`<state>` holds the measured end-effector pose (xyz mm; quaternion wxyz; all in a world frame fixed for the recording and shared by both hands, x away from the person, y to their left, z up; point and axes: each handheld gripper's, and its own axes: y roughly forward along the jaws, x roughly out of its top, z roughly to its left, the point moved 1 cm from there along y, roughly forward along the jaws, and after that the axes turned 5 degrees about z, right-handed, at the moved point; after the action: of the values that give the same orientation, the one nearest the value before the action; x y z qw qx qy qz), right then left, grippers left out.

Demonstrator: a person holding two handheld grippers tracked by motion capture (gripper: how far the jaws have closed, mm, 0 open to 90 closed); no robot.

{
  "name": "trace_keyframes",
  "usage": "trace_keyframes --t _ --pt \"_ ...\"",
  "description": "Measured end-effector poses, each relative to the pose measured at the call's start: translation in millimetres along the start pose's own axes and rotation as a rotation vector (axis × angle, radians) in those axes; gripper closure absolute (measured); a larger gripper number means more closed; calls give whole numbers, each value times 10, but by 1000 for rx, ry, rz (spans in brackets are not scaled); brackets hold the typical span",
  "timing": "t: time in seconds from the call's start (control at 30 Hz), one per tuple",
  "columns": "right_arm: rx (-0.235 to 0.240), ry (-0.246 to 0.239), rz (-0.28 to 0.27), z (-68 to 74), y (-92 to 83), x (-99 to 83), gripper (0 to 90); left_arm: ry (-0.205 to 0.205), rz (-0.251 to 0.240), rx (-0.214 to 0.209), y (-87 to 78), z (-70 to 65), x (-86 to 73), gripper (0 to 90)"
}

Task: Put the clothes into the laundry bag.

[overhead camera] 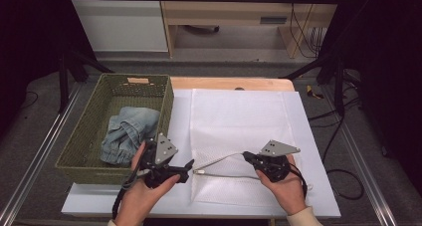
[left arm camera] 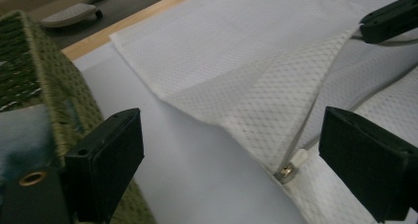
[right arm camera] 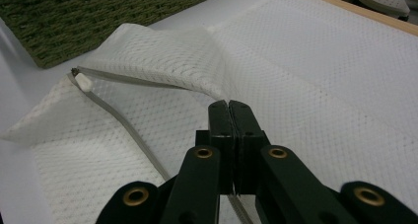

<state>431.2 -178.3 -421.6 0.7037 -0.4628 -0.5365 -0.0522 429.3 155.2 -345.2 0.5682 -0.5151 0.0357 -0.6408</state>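
While the white mesh laundry bag (overhead camera: 239, 136) lies flat on the white sheet over the bench (overhead camera: 318, 186), toward its near edge, its zipper opening faces the near left corner. The right tongs (overhead camera: 247, 157) are clamped on the upper lip of the opening, lifting that edge of mesh clear of the lower layer; in the right gripper view the jaws meet with the fabric edge pinched at their tips. The left tongs (overhead camera: 188, 167) stand wide and hold nothing, with the zipper pull (left arm camera: 292, 167) lying on the bench between and just ahead of the jaws. A green woven basket (overhead camera: 99, 151) sits at the left edge of the bench, holding a folded piece of denim (overhead camera: 127, 131).

Judgement: the step in hand is opening the bag's mouth to take the garment. To do it well, the right tongs should hold the lip raised and taut, without pulling the bag across the sheet. The left tongs should then close on the denim, not the basket wall, and carry it low into the gap.
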Motion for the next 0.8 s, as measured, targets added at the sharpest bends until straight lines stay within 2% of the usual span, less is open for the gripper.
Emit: trace_keyframes --t 0.17,0.33,0.37,0.47,0.57,0.67,0.8 --pt "8 -2 -17 -7 -10 68 894 9 36 32 -89 239 -65 96" --pt "35 -1 -35 -18 -26 90 894 -33 58 32 -136 449 -152 95" --pt "36 -6 -36 -17 -29 88 894 -38 65 21 -129 485 -168 96" --pt "32 -6 -35 -21 -35 90 894 -20 72 4 -117 625 -217 96" --pt "29 -6 -37 -15 -50 98 894 -21 93 25 -118 719 -257 93" --pt "38 -8 -38 -11 -51 82 894 8 129 57 -141 829 -292 68" --pt "31 -22 -10 -6 -21 26 893 0 145 71 -170 953 -339 75"
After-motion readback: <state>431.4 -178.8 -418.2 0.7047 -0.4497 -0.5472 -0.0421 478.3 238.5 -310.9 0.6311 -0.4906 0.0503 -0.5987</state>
